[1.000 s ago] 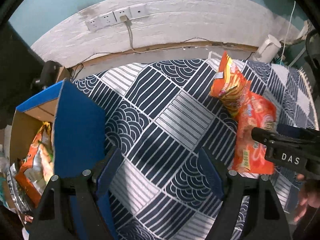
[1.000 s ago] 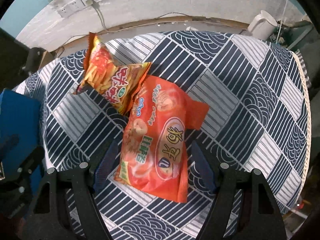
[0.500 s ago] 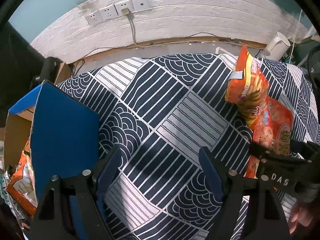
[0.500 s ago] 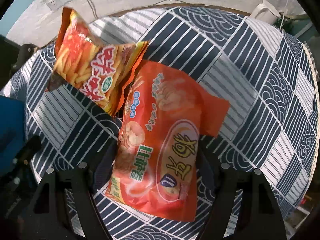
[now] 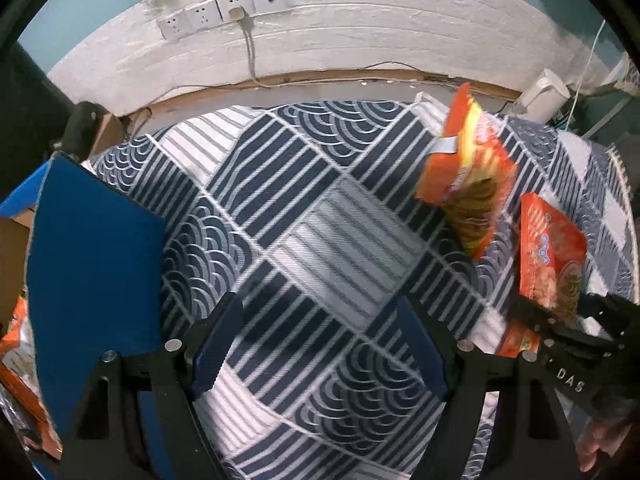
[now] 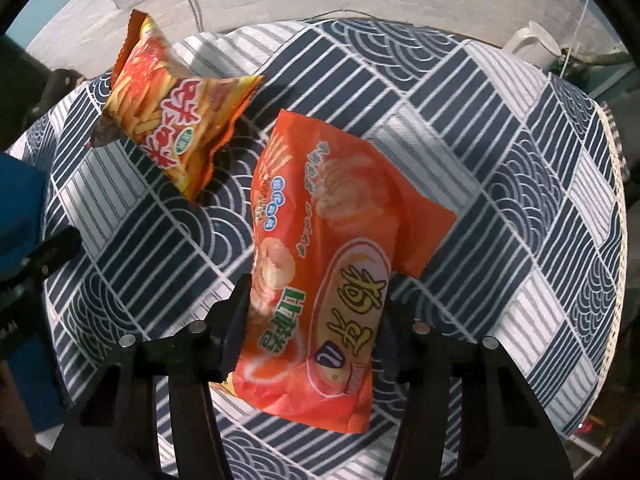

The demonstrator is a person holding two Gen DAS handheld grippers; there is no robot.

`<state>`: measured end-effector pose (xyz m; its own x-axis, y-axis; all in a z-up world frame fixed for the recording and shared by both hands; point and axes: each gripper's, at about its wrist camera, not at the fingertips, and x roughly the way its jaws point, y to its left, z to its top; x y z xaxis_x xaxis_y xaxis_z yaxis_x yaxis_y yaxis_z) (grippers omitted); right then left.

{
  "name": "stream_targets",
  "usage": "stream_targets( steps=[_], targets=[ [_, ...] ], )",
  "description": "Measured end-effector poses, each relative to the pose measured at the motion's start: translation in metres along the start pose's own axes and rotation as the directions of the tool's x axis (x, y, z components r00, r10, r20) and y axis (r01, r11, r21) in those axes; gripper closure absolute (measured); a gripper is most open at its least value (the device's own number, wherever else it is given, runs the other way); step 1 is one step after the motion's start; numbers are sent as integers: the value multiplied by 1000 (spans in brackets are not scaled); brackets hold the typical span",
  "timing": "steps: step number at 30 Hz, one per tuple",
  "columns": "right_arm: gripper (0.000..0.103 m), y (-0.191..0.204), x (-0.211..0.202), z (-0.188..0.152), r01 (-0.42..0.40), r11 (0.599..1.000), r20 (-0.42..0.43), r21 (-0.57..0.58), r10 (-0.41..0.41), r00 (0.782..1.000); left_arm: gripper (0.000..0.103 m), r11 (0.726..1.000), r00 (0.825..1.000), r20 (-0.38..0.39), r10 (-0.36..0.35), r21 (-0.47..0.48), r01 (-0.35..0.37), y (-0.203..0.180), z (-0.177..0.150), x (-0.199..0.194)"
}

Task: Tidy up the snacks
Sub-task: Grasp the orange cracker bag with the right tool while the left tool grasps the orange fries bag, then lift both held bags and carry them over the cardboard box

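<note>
My right gripper (image 6: 316, 320) is shut on a large orange shrimp-chip bag (image 6: 320, 264) and holds it tilted above the patterned tablecloth (image 6: 500, 184). That bag also shows in the left wrist view (image 5: 548, 256), with the right gripper (image 5: 560, 332) below it. A second orange fries bag (image 6: 176, 120) lies behind it to the left, also seen in the left wrist view (image 5: 468, 184). My left gripper (image 5: 320, 340) is open and empty over the cloth, beside the blue cardboard box (image 5: 96, 280) on the left.
The blue box holds several snack bags (image 5: 16, 360) at its left edge. A white kettle (image 6: 532, 44) stands at the table's far right. A wall with sockets (image 5: 224, 12) and a cable runs behind the table.
My right gripper has closed on the shrimp-chip bag and lifted it off the fries bag. My left gripper has drifted right and forward, away from the box.
</note>
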<state>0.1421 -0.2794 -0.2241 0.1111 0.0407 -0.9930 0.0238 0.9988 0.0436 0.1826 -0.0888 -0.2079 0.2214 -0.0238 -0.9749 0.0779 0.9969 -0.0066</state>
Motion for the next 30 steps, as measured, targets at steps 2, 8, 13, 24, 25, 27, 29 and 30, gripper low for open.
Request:
stream_targets(
  steps=[2,8,13,24,25,27,29,30],
  targets=[
    [51,-8,-7,-4,8,1000,19,-13,-8,1000,22,1000,1000,10,-22,-4,22,-6,1,-4],
    [51,-27,-28,-1,5,1000,68,-30,-3,998,15,998,998,42,-53,35,52,-21,11,-12],
    [51,-40,-44,2,-25,999,101,-26,27,995,15,993,996,53,-71,92,66,-29,28,-14],
    [51,-43,-52,21,22,996,139,-90,-9,990,15,979,998,50,-45,203,34,-58,51,2],
    [51,-44,-52,24,29,995,141,-95,-16,990,15,978,998,41,-49,205,40,-61,53,5],
    [51,-42,-49,30,41,994,145,-101,-26,989,15,976,998,33,-48,213,40,-67,57,11],
    [51,-42,-50,34,48,994,149,-101,-33,988,15,975,999,35,-39,219,31,-71,60,16],
    [51,-42,-49,35,48,994,150,-99,-33,988,15,974,999,33,-44,222,35,-72,62,18]
  ],
)
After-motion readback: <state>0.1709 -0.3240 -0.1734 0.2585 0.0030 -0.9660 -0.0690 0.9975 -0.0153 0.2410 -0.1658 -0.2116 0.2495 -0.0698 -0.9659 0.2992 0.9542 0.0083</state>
